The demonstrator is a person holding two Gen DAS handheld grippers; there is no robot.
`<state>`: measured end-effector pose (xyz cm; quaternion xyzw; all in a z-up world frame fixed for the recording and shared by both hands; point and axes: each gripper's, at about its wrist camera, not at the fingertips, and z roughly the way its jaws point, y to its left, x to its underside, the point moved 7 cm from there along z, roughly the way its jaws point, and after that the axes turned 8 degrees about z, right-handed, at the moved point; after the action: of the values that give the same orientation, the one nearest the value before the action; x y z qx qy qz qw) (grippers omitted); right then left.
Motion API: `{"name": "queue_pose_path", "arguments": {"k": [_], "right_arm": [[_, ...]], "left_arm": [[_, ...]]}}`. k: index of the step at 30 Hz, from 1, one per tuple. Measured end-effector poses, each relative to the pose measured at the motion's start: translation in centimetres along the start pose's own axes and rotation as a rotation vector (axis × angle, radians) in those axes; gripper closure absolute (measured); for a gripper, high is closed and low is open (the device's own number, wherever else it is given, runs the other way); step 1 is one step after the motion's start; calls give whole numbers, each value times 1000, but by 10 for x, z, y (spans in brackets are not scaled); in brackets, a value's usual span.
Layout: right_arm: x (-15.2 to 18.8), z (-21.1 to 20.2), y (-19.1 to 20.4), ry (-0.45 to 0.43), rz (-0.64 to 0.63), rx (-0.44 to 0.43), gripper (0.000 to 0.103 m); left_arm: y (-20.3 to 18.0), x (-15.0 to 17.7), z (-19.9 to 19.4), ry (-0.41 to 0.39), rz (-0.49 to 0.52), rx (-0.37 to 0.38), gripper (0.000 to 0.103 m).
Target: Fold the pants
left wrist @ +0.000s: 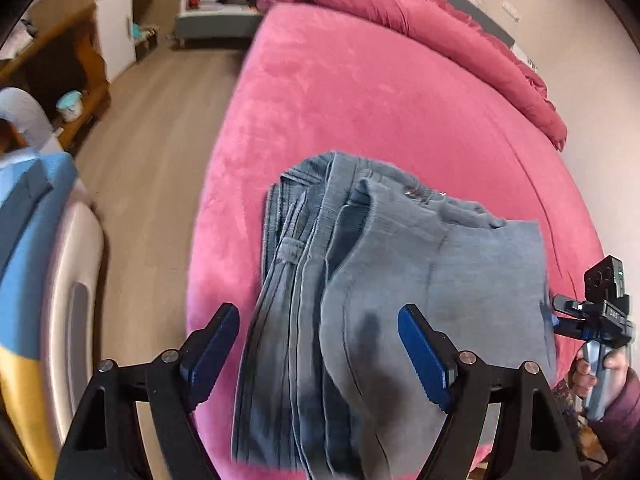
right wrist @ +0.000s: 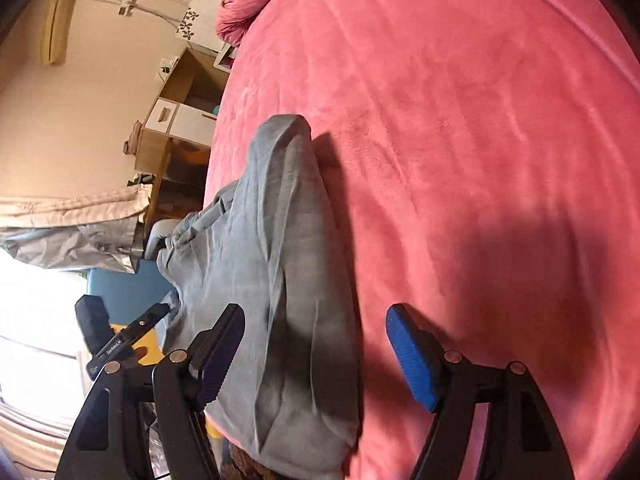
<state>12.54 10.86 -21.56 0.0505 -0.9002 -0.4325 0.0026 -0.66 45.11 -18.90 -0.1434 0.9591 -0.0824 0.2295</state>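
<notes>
Grey-blue pants (left wrist: pixel 392 288) lie folded in a stacked bundle near the front edge of the pink bed (left wrist: pixel 360 92); waistband and button face away. My left gripper (left wrist: pixel 320 344) is open, its blue pads either side of the bundle just above it, holding nothing. In the right wrist view the pants (right wrist: pixel 272 264) run lengthwise along the bed's left edge. My right gripper (right wrist: pixel 316 352) is open, its left pad over the cloth, its right pad over bare bed (right wrist: pixel 480 160). The right gripper also shows in the left wrist view (left wrist: pixel 592 312), beside the pants' right edge.
A bunched pink duvet (left wrist: pixel 420 12) lies along the bed's far side. Wooden floor (left wrist: pixel 160 140) lies left of the bed, with shelves and white cabinets (left wrist: pixel 114 20) beyond. A blue and yellow object (left wrist: pixel 28 240) is close at left.
</notes>
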Motion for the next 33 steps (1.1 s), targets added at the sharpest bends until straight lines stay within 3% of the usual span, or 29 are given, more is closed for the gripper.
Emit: {"name": "queue_pose_path", "arguments": {"k": [2,3,8,10,11,12,13,16,17,20,22,24,26,29,30,33], "right_arm": [[2,4,7,20,-1,-35,29],[2,8,8,30,-3,-41,27],[11,22,19,87,-18,-134,27],[15,31,29,120,-56,-144,27],[16,36,29,128,-79,-111,31],[16,39,28,126,-75,-91,35],[16,44,28,121,-76,-72,45],[17,46,27,125,-113,-10,76],[17,50,25,130,-119,-1,80],[17,54,32,134,-178,44,84],[15,58,34,142,-174,55,78],[13,61,31,150,-138,40,75],[14,60,29,149,-125,28,69],[14,61,26,148,-97,18,69],[15,61,27,146,-102,21,69],[17,56,32,137,-138,43,87]], "left_arm": [[6,-2,16,34,-10,24,30],[6,-3,22,44,-16,45,40],[9,-2,39,47,-23,88,44],[11,-3,37,19,-31,102,60],[12,-2,34,7,-33,104,64],[12,-2,30,-12,-30,94,78],[11,-1,24,-29,-25,98,84],[1,2,12,-63,16,74,87],[-1,3,11,-68,15,71,88],[5,3,15,-63,-37,55,79],[15,6,24,-25,-42,-18,53],[18,8,28,-6,-67,-12,43],[13,6,29,-2,-79,20,53],[-5,3,23,-32,-17,-10,84],[-9,3,18,-48,-2,-14,87],[-16,4,3,-90,0,-25,88]]}}
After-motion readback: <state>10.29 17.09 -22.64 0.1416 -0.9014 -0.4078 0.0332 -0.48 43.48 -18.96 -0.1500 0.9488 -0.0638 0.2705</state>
